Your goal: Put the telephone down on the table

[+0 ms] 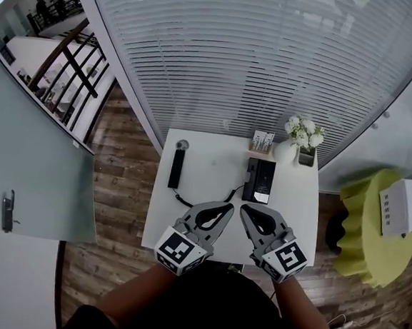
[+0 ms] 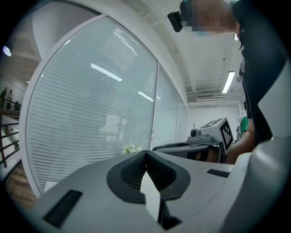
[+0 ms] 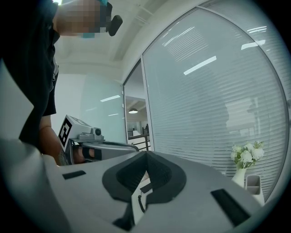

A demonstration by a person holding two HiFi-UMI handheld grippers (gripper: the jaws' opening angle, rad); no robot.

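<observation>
Both tools hover closest, over the near edge of the table [image 1: 213, 161]. The left gripper [image 1: 226, 208] and right gripper [image 1: 246, 209] each have their jaws pressed together on nothing, tips nearly meeting.

The handset [image 1: 176, 168] lies flat on the table's left side, well apart from its base unit [image 1: 259, 180] at centre-right. By the look of it, the putting-down is done.

The cord [image 1: 185, 200] runs from the handset's near end toward the base, passing just beside or under the gripper tips. Finishing well probably means lifting both grippers straight away from that cord, jaws kept closed so nothing snags, and leaving the handset undisturbed. A vase of flowers [image 1: 301, 136] stands at the far right corner, out of the way.
</observation>
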